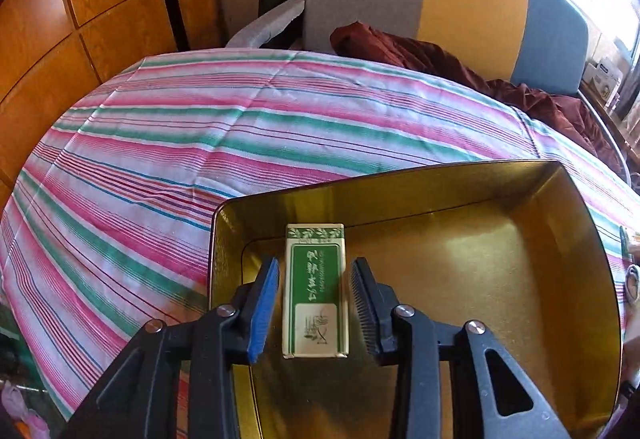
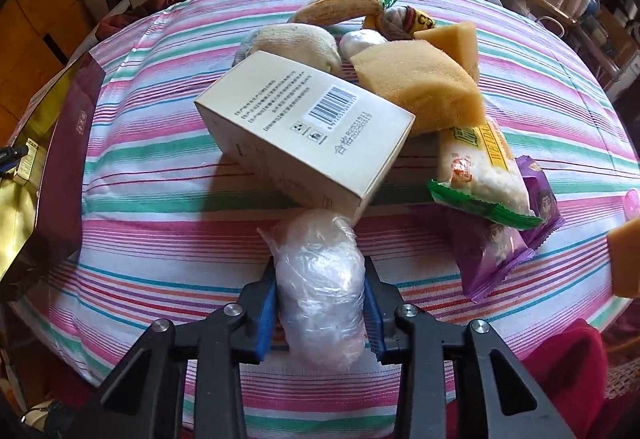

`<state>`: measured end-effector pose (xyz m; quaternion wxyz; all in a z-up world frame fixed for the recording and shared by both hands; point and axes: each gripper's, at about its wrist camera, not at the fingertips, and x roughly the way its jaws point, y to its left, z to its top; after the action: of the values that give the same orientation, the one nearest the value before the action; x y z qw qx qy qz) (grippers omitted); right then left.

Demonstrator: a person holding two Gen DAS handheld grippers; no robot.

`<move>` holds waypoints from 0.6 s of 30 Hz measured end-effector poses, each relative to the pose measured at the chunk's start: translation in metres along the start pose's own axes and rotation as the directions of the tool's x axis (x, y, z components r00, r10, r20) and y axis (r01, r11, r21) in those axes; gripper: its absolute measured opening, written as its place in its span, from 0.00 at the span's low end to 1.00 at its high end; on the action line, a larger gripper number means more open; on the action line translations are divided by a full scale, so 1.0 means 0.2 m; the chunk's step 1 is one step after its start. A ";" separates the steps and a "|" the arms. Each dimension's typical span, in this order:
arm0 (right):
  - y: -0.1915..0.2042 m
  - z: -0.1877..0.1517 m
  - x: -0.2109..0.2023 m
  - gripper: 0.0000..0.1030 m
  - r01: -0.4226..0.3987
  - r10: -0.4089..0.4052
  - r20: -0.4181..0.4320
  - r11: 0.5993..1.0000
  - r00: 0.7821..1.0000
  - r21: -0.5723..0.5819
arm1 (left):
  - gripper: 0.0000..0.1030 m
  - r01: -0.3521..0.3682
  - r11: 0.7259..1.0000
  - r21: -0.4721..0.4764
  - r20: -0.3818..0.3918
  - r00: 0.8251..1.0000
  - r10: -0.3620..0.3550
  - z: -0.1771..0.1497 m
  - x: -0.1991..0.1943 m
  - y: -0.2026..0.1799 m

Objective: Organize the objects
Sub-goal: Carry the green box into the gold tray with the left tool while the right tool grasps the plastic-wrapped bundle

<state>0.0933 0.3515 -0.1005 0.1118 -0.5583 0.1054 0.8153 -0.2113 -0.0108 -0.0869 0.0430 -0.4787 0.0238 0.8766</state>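
The right gripper (image 2: 320, 309) is clamping a clear plastic-wrapped bundle (image 2: 320, 287) between its blue pads, the bundle's long axis running straight ahead along the fingers, just above the near edge of the striped tablecloth (image 2: 160, 175). The gold-lined tin (image 2: 60, 143) is sitting off to that gripper's left, at the left edge of the table, so the coming carry probably has to be going sideways, leftward. Ahead, a cream carton (image 2: 308, 127) is leaning just beyond the bundle, with sponges (image 2: 420, 83) and snack packets (image 2: 480, 167) piled behind. The left gripper (image 1: 316, 303) is hanging inside the tin (image 1: 520, 279), fingers parted, straddling without touching a green box (image 1: 316, 291) lying lengthwise between them; that gripper may be crowding the drop spot.
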 end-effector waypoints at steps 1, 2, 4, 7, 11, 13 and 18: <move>0.00 0.00 0.00 0.36 -0.003 0.003 0.001 1.000 1.000 0.001 | 0.36 0.002 1.000 0.005 0.011 1.000 -0.002 -0.01 -0.02 -0.01; 0.00 0.01 0.01 0.36 -0.003 0.003 0.002 1.000 1.000 0.000 | 0.36 0.004 1.000 0.008 0.019 1.000 -0.004 -0.02 -0.04 -0.01; 0.00 0.01 0.00 0.36 0.000 0.000 0.005 1.000 1.000 -0.005 | 0.36 0.019 1.000 0.013 0.041 0.999 -0.019 -0.03 -0.10 -0.02; 0.01 0.00 0.00 0.36 0.003 -0.003 0.011 1.000 1.000 -0.010 | 0.36 0.048 0.999 0.021 0.071 0.996 -0.050 -0.08 -0.20 -0.05; 0.04 0.01 0.00 0.34 -0.007 0.008 0.026 1.000 1.000 -0.028 | 0.36 0.109 0.994 0.030 0.095 0.989 -0.112 -0.19 -0.33 -0.09; 0.06 0.01 0.00 0.34 -0.013 0.015 0.031 0.999 0.999 -0.051 | 0.36 0.139 0.990 0.031 0.097 0.985 -0.142 -0.26 -0.39 -0.11; 0.12 0.01 -0.01 0.34 -0.031 0.035 0.042 0.996 0.999 -0.089 | 0.36 0.189 0.982 0.014 0.085 0.978 -0.190 -0.43 -0.48 -0.12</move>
<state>0.0849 0.3296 -0.0978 0.0758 -0.5431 0.0762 0.8327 -0.0861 0.0010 -0.0527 0.1286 -0.4407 -0.0212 0.8882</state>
